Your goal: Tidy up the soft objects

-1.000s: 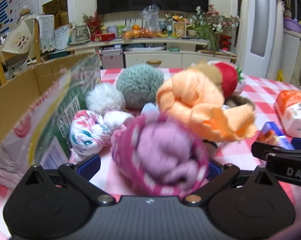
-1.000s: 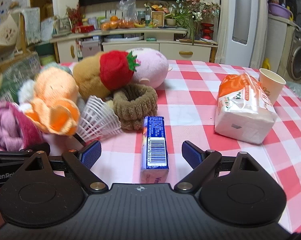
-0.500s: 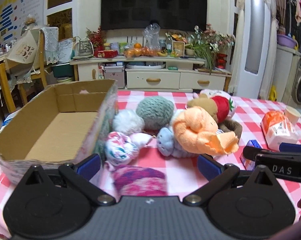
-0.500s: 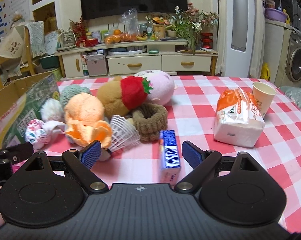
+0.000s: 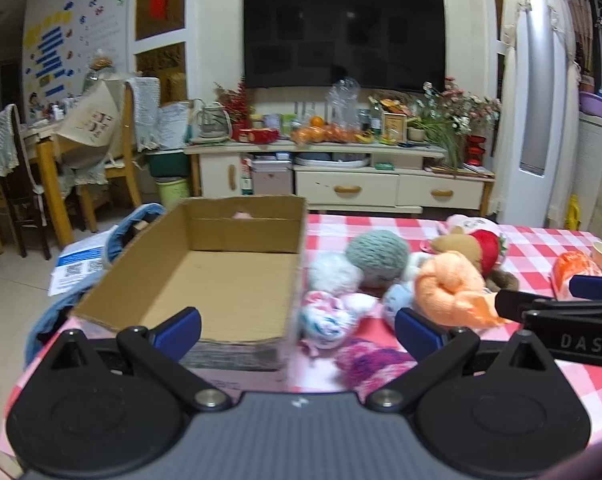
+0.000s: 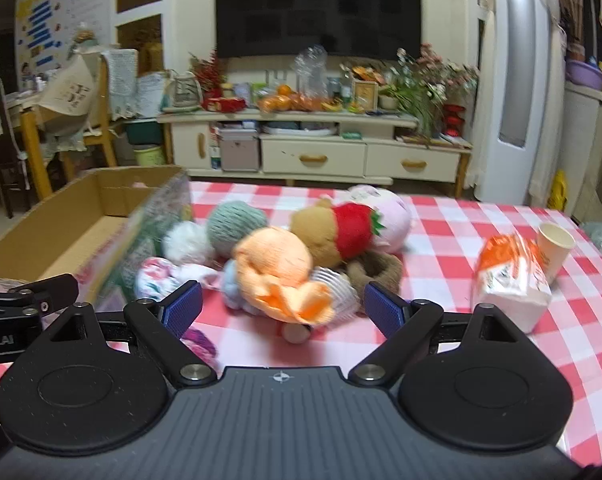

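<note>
While the cardboard box [image 5: 229, 280] sits empty at the table's left end, the left gripper [image 5: 297, 330] hangs wide open and empty, nearest of the two to the pink-and-purple sock roll [image 5: 371, 362] lying just right of the box's near corner. Farther right of the box, the right gripper [image 6: 283, 308], also spread and empty, faces the orange knit bundle [image 6: 279, 272], so the left one looks better placed to carry things boxward.

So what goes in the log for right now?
left gripper: open, holding nothing | right gripper: open, holding nothing | cardboard box: floor bare | soft toys: piled on table
</note>
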A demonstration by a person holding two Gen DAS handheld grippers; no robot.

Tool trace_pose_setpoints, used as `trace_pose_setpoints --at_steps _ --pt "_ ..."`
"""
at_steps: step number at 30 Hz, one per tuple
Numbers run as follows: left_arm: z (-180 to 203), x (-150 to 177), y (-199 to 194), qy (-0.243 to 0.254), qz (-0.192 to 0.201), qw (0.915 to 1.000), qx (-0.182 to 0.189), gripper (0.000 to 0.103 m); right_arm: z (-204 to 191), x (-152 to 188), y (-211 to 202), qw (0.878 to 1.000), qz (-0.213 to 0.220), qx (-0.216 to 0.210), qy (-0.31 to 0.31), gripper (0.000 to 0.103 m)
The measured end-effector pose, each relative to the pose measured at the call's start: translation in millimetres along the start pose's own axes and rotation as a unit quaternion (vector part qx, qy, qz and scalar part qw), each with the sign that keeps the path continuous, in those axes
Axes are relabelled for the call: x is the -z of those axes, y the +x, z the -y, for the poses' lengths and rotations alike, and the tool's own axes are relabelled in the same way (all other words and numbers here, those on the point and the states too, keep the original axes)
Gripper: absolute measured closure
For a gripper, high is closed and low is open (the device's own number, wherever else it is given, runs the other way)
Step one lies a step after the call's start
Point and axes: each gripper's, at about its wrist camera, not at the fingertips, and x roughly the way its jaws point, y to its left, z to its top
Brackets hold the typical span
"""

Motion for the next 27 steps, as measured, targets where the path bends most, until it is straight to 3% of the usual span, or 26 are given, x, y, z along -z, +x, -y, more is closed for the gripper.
trace_pose_setpoints --at_steps 9,27 --pt "-37.7 -2.4 -18.4 -0.016 0.013 0.9993 -0.032 0.001 -32.7 -1.2 -16.9 0.999 0.015 -0.023 -0.030 0.000" --pt "-53.8 1.8 -39.0 -0.016 0.026 0.9981 -0.053 0.001 -45.3 -4.7 -29.0 0.997 0.036 -0.030 -0.053 0.000"
